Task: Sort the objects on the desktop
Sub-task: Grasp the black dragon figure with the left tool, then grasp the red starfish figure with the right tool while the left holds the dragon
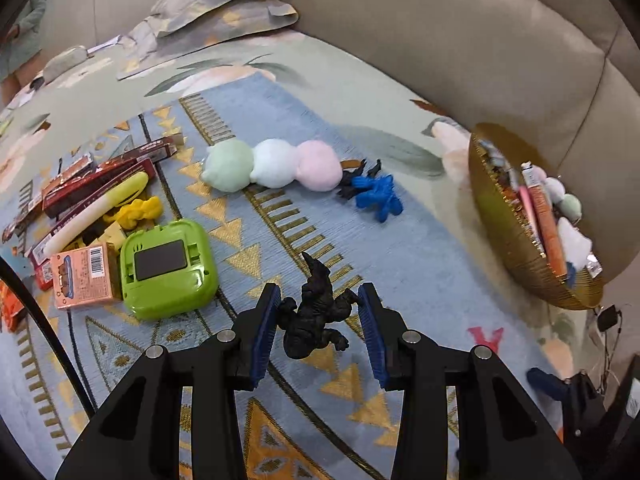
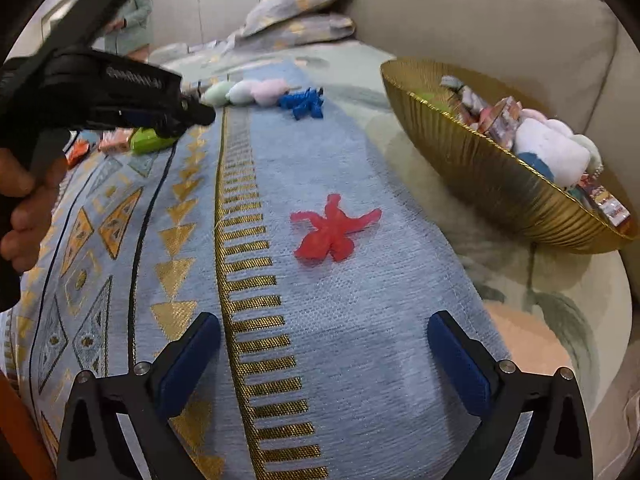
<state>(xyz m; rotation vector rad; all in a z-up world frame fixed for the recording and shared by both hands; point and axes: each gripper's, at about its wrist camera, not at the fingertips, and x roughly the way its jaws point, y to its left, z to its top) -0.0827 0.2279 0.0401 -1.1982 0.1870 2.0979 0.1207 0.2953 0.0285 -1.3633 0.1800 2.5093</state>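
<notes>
A black dinosaur figure (image 1: 316, 312) lies on the blue patterned cloth (image 1: 280, 208) between the fingers of my left gripper (image 1: 318, 320). The jaws stand around it, the pads near its sides, with a small gap showing on the right. A blue figure (image 1: 380, 196) and a three-ball plush (image 1: 272, 164) lie farther off. A gold bowl (image 1: 516, 248) with several items stands at the right. My right gripper (image 2: 324, 360) is open and empty above the cloth, short of a red figure (image 2: 332, 232). The bowl (image 2: 500, 184) is to its right.
A green square device (image 1: 168, 268), an orange box (image 1: 82, 276), a yellow figure (image 1: 138, 210) and several dark red boxes (image 1: 96, 184) crowd the left. A beige sofa back (image 1: 480, 52) and pillows (image 1: 224, 4) lie behind. A person (image 2: 132, 20) stands far back.
</notes>
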